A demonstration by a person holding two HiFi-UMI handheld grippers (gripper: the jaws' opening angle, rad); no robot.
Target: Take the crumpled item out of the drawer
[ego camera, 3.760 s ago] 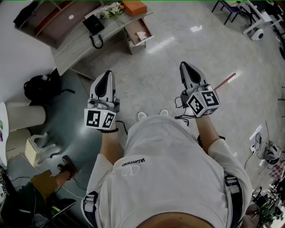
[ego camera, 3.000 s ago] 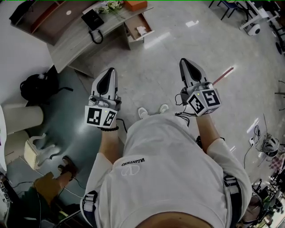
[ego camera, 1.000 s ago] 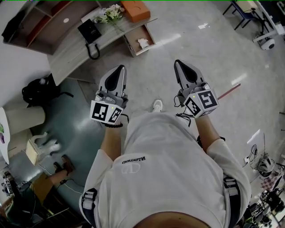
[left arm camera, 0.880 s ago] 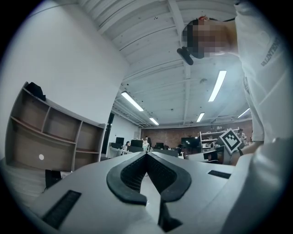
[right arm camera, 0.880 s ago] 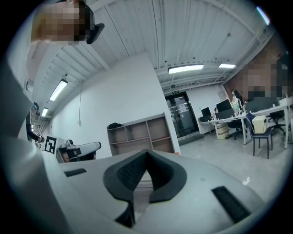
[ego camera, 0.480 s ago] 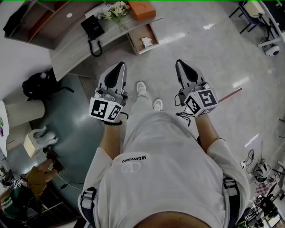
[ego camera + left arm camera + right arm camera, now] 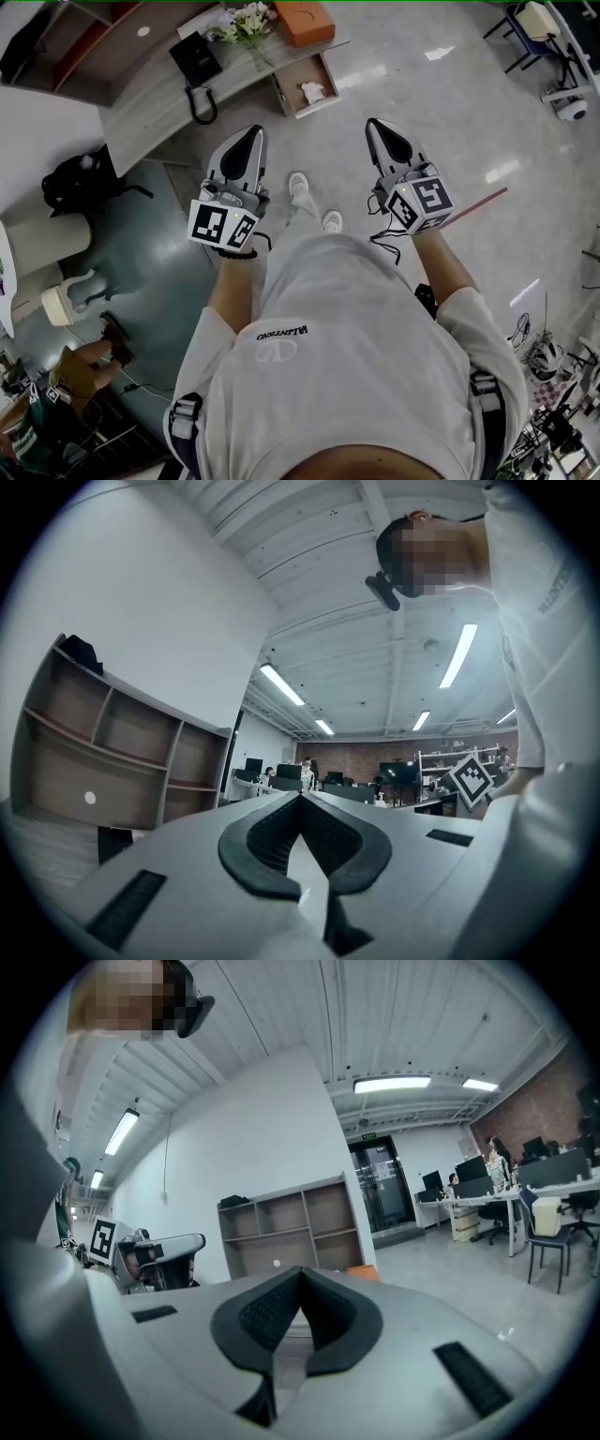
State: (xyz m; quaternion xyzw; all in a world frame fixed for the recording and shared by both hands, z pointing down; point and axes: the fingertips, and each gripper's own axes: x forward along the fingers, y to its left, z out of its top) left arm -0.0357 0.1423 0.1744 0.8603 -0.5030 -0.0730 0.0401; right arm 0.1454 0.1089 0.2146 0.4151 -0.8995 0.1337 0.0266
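A small white crumpled item (image 7: 312, 91) lies in the open wooden drawer (image 7: 292, 86) that sticks out from the curved grey desk (image 7: 150, 98) at the top of the head view. My left gripper (image 7: 253, 134) and right gripper (image 7: 373, 125) are held side by side in the air over the floor, well short of the drawer, both pointing toward it. In the left gripper view the left gripper (image 7: 301, 797) has its tips together with nothing between them. The right gripper (image 7: 301, 1269) is likewise shut and empty. Neither gripper view shows the drawer's inside.
On the desk stand a black telephone (image 7: 194, 61), flowers (image 7: 246, 19) and an orange box (image 7: 305, 21). A wooden shelf unit (image 7: 84, 37) stands behind it. A black backpack (image 7: 80, 183) lies left. A seated person (image 7: 80, 366) is at lower left, a red strip (image 7: 483, 199) on the floor right.
The person has walked toward the desk, so the drawer and desk sit nearer and more central. Both grippers stay shut and have come closer together.
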